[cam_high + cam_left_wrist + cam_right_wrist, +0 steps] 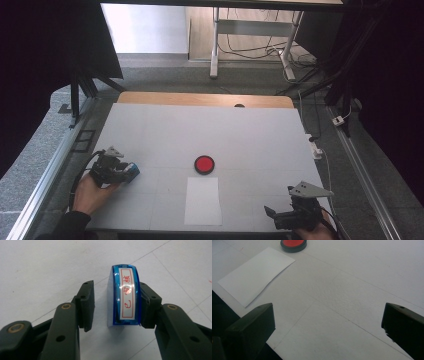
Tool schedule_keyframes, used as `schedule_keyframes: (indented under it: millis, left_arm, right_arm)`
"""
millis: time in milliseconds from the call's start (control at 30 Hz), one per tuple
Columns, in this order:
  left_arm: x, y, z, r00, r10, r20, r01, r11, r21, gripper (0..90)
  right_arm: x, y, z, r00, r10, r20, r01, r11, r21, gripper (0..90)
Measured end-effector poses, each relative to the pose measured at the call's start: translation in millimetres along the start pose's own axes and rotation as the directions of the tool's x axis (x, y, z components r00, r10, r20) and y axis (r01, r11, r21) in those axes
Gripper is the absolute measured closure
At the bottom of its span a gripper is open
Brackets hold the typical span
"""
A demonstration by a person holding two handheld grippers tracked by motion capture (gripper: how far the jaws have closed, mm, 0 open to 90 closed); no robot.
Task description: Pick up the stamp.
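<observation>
Blue stamp between our left jaws

On the white table (150,130) we see paper (202,200) at the near edge, the wide-open right gripper (329,325) by the near right corner, and the left gripper (115,305), not yet clamped, around the stamp (126,296) near the left edge.

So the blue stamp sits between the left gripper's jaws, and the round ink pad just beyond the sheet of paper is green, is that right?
Not quite: the ink pad is red in a black case, not green, as the high view shows. The rest holds: it lies just beyond the sheet of paper, and the blue stamp sits between the jaws of the left gripper.
</observation>
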State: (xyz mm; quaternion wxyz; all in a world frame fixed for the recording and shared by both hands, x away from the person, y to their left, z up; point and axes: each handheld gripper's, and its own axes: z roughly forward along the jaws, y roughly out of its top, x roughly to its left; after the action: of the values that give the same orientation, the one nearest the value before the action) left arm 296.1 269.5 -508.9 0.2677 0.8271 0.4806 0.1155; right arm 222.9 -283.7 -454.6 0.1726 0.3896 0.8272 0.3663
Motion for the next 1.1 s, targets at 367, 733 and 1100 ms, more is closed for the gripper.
schedule_keyframes:
  millis: [367, 733, 1100]
  left_arm:
    - [-1.7, 0.5, -1.4, 0.9996, 0.027, -0.001, -0.027, 0.9996, -0.003, 69.3]
    - [-3.5, 2.3, -4.4, 0.9995, 0.031, 0.002, -0.031, 0.9994, -0.014, 69.7]
    - [-7.0, 4.5, -12.5, 0.9986, 0.052, 0.008, -0.051, 0.9971, -0.056, 69.7]
  right_arm:
    - [0.2, 0.0, 0.2, 1.0, -0.004, -0.001, 0.004, 1.0, 0.002, 0.0]
    - [0.2, 0.0, 0.1, 1.0, -0.005, -0.002, 0.005, 1.0, 0.001, 0.0]
    - [0.2, 0.0, 0.1, 1.0, -0.005, -0.004, 0.005, 1.0, 0.001, 0.0]
